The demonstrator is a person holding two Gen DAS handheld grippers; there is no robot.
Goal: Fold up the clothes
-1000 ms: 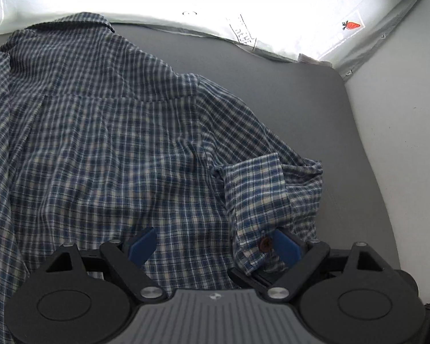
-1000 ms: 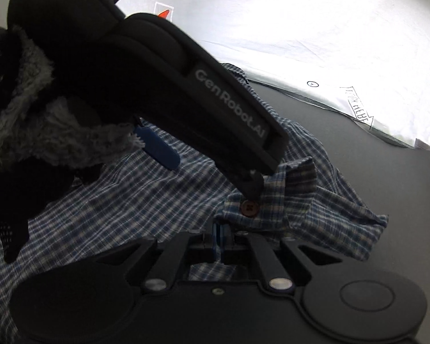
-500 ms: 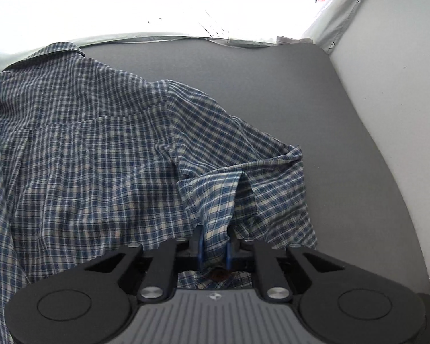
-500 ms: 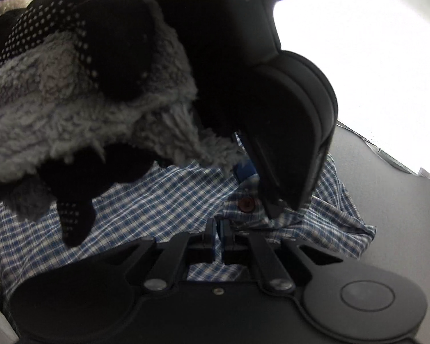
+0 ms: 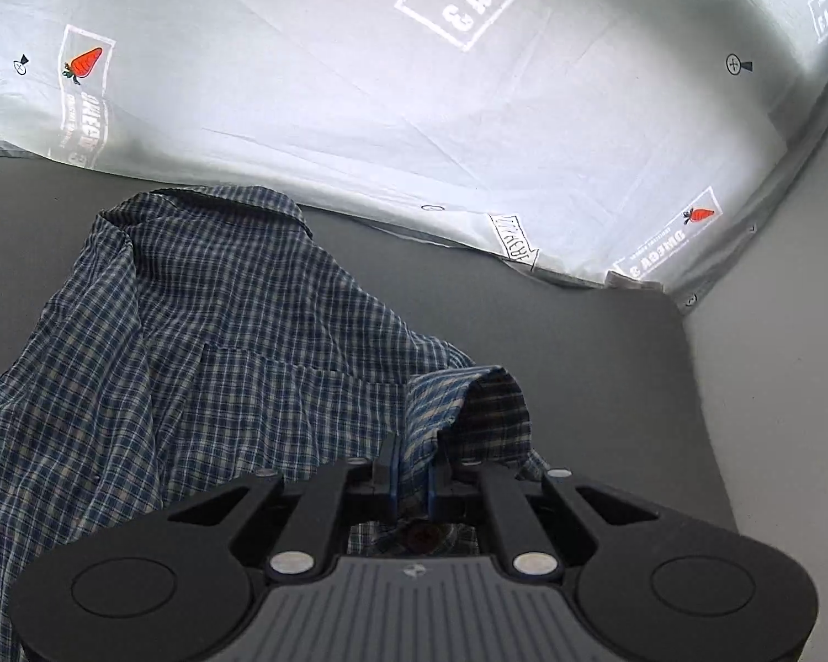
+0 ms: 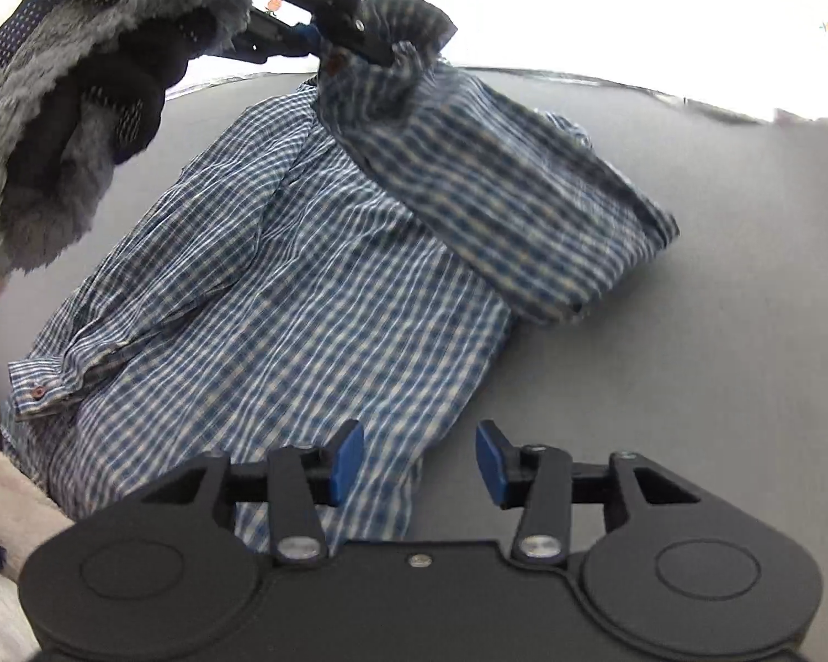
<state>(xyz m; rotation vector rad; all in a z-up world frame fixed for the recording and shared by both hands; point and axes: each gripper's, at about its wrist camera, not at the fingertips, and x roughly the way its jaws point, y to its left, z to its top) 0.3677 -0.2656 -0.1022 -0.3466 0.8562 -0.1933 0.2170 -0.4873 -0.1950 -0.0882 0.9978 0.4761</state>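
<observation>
Right wrist view: a grey table (image 6: 690, 331) carries the blue checked shirt (image 6: 314, 276), spread flat except for one sleeve (image 6: 502, 176) lifted off it. The left gripper (image 5: 411, 471) has its jaws pinched tight on that sleeve's cuff (image 5: 458, 402), raised above the table. The right gripper (image 6: 419, 460) hangs over the shirt's near edge, jaws wide apart, holding nothing.
</observation>
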